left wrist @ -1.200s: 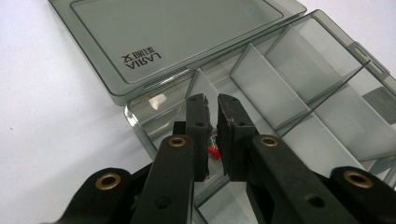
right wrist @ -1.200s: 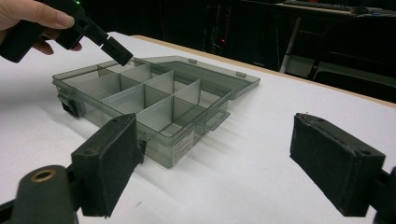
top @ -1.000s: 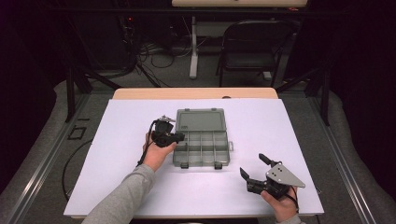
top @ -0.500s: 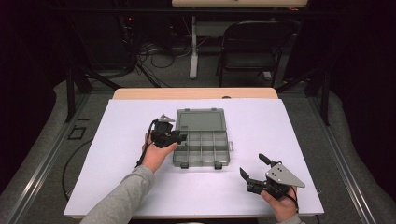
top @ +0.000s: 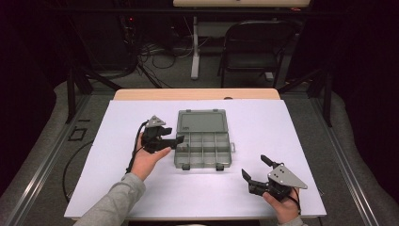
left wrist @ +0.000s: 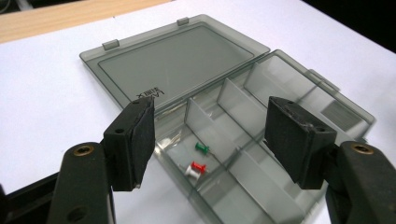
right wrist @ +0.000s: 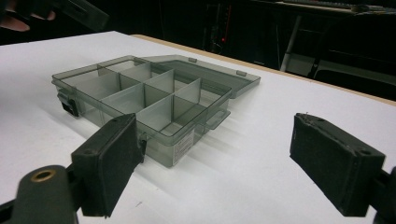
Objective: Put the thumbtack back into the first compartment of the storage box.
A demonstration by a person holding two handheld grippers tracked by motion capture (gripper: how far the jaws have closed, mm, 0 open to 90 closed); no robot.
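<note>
A smoky grey compartment box (top: 203, 147) lies at the table's middle with its lid (top: 203, 121) folded flat behind it. In the left gripper view a green pin (left wrist: 201, 148), a red pin (left wrist: 199, 166) and a white pin (left wrist: 190, 171) lie together in one near compartment of the box (left wrist: 261, 93). My left gripper (top: 176, 141) (left wrist: 210, 107) hovers over the box's left edge. Its jaws have just been opening and nothing is between them. My right gripper (top: 254, 166) (right wrist: 212, 122) rests open near the front right, pointing at the box (right wrist: 140, 93).
A white sheet (top: 282, 127) covers the table, with a wooden strip (top: 197, 94) along the far edge. Behind the table stand a dark chair (top: 256, 47) and floor cables (top: 155, 52). Each gripper trails a cable (top: 136, 146).
The left gripper's jaws have gone from shut to wide open, and that hand has lifted and drawn slightly left from the box. The right gripper has stayed put.
</note>
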